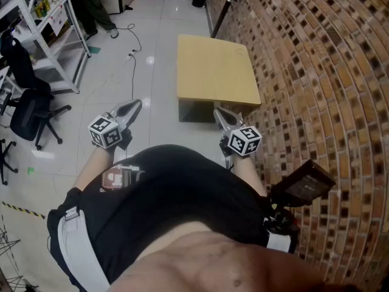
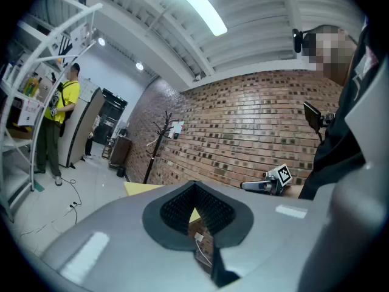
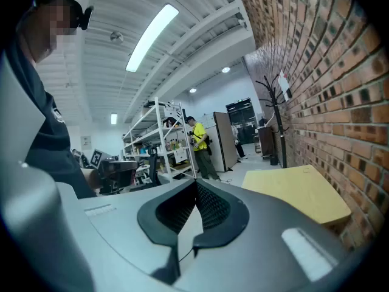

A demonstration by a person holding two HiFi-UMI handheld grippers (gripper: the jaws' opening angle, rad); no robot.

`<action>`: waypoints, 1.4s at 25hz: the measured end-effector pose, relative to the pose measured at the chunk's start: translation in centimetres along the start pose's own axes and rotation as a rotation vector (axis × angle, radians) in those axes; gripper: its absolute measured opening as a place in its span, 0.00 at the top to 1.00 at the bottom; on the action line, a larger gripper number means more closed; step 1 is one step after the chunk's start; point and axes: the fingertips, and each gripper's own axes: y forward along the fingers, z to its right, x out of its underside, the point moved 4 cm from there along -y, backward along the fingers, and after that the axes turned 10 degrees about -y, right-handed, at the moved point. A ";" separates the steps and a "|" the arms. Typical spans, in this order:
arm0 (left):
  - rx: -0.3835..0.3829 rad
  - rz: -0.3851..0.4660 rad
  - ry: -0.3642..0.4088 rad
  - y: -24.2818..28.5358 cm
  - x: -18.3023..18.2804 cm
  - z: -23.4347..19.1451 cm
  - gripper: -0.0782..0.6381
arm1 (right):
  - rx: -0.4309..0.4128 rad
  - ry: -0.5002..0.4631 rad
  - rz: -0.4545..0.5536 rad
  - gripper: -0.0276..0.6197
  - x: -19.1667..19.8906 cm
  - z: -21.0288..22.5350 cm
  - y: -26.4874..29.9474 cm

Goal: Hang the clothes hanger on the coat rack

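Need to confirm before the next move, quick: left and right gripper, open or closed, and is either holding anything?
Left gripper: closed, holding nothing.
Right gripper: closed, holding nothing.

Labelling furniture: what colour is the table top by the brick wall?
Pale yellow-tan table top, clearest in head view.

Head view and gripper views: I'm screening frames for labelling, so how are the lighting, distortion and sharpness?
Head view: evenly lit, brick wall bowed by the wide lens, small glare spots on the floor. Left gripper view: dark rounded corners, ceiling light blown out, coat rack small but sharp. Right gripper view: same fisheye curve, table clear.
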 end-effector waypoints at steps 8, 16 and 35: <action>0.177 -0.083 -0.024 8.4 2.2 5.8 0.90 | 0.157 0.054 0.002 0.94 2.3 4.9 -7.5; 0.385 -0.200 0.005 15.5 2.8 7.4 0.90 | 0.366 0.137 0.000 0.94 5.0 6.0 -12.2; 1.298 -0.736 0.074 30.2 14.8 22.4 0.90 | 1.243 0.500 0.157 0.93 11.0 -6.8 -26.4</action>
